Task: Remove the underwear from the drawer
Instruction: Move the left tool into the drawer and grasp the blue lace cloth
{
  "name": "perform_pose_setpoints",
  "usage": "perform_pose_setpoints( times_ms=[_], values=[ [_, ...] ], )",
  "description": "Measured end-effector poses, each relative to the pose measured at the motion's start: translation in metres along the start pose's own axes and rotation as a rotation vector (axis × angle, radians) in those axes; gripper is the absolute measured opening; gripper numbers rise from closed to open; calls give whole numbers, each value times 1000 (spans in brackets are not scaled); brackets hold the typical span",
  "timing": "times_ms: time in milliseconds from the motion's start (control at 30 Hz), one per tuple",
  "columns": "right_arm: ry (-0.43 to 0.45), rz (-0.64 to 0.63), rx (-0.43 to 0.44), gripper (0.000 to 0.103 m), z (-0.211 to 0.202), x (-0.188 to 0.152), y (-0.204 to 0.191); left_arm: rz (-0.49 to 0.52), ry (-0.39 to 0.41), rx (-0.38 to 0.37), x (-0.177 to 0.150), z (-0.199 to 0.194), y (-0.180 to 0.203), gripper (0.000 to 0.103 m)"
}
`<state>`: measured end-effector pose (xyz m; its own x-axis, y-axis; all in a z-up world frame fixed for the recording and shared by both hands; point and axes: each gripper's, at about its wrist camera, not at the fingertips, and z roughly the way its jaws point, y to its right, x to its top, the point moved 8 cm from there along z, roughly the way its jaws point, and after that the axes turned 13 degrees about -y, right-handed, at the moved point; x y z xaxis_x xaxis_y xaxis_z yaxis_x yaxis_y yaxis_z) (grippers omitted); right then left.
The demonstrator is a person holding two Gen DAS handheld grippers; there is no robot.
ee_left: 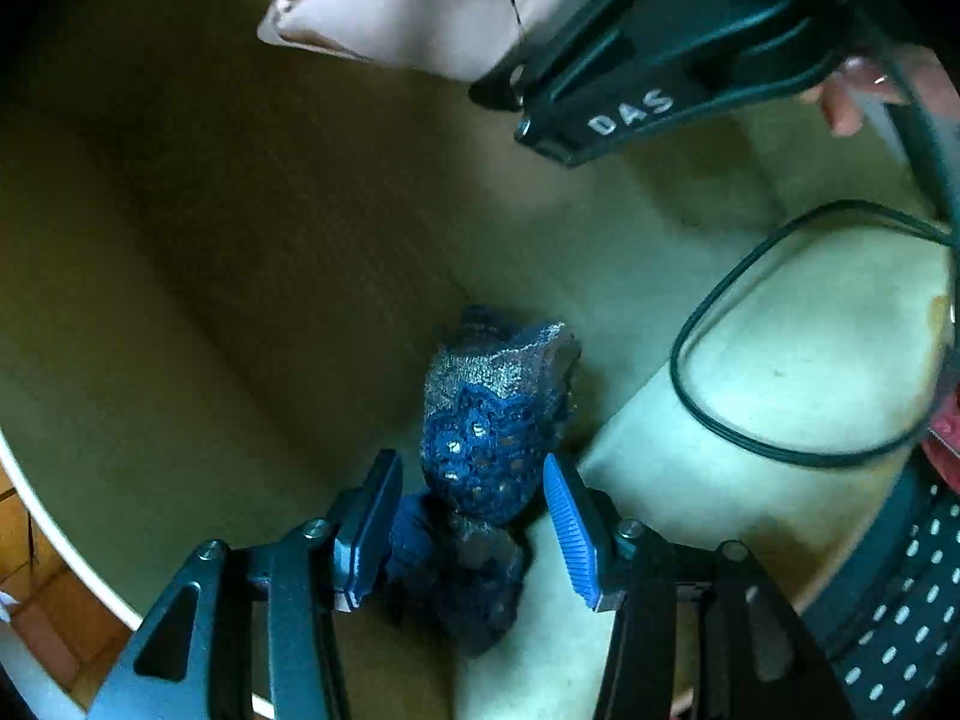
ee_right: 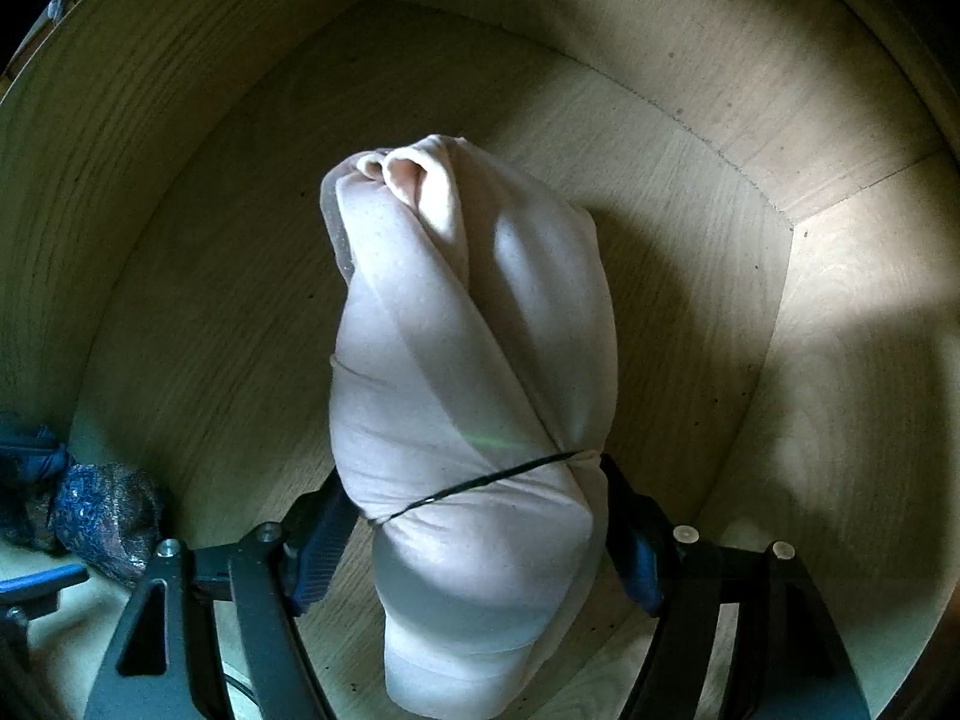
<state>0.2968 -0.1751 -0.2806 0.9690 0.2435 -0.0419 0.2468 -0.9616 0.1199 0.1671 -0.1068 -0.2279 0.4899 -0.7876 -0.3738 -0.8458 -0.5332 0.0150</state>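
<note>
A blue lace underwear (ee_left: 492, 420) lies crumpled on the floor of the wooden drawer (ee_left: 210, 300), against a wall. My left gripper (ee_left: 474, 516) is open, its blue pads (ee_left: 570, 528) standing on either side of the lace. A rolled pale pink underwear (ee_right: 474, 330) is pinched between the fingers of my right gripper (ee_right: 474, 486), which is shut on it above the drawer floor (ee_right: 660, 180). The left wrist view shows that pink roll (ee_left: 420, 6) at the top, held by the right gripper (ee_left: 522, 60). The blue lace (ee_right: 102, 516) also appears at the lower left of the right wrist view.
A black cable (ee_left: 750, 360) loops across the pale drawer wall at the right. A person's fingers (ee_left: 840, 102) hold the right gripper's handle. Dark polka-dot cloth (ee_left: 900, 600) shows at the lower right. The drawer's white rim (ee_left: 60, 540) and orange floor tiles (ee_left: 36, 588) sit at the lower left.
</note>
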Motion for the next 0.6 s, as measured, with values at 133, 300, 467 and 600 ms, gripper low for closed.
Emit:
perform_pose_setpoints(
  times_ms=[133,300,467,600],
  values=[
    [0,0,-1,75,0,0,2,-8,-24,-24,6,12,4,52],
    [2,-3,-9,75,0,0,5,-32,5,-14,16,21,4,53],
    [5,-14,-21,72,-1,1,2,-76,96,-9,19,12,1,52],
    [-6,-38,8,64,-1,1,1,-82,98,-13,18,14,6,52]
  ],
)
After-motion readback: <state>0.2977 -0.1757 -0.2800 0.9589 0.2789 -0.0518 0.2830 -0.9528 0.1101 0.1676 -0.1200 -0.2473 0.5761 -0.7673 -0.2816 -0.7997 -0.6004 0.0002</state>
